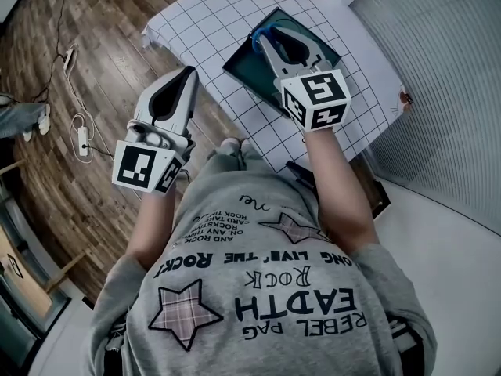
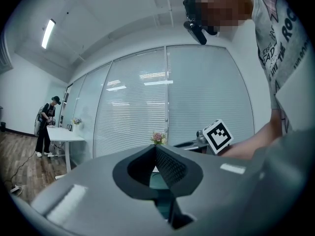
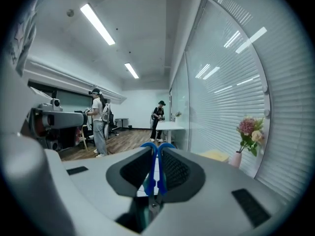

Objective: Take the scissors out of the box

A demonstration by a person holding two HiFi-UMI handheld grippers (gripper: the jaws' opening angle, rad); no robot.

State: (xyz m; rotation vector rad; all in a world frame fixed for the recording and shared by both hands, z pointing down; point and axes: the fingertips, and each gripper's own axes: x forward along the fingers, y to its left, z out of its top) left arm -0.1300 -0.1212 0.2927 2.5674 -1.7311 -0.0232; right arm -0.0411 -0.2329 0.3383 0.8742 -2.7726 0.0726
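Pinching blue-handled scissors [image 3: 150, 178] above dark box [image 1: 244, 70], right claw [image 3: 156, 149].

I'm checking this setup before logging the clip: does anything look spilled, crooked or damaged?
Nothing stands out. The box lies square with the checked tablecloth, and the right gripper above it holds the blue-handled scissors cleanly between its fingers. The left gripper is shut and empty.

The box [image 1: 244, 73] lies on the table [image 1: 196, 26] in front of the person, the right gripper [image 1: 270, 41] above it with the scissors [image 3: 154, 166] between its jaws, the left gripper [image 1: 186, 75] left of the table over the floor [image 1: 94, 53], and a vase [image 3: 237, 159] at the table's far edge.
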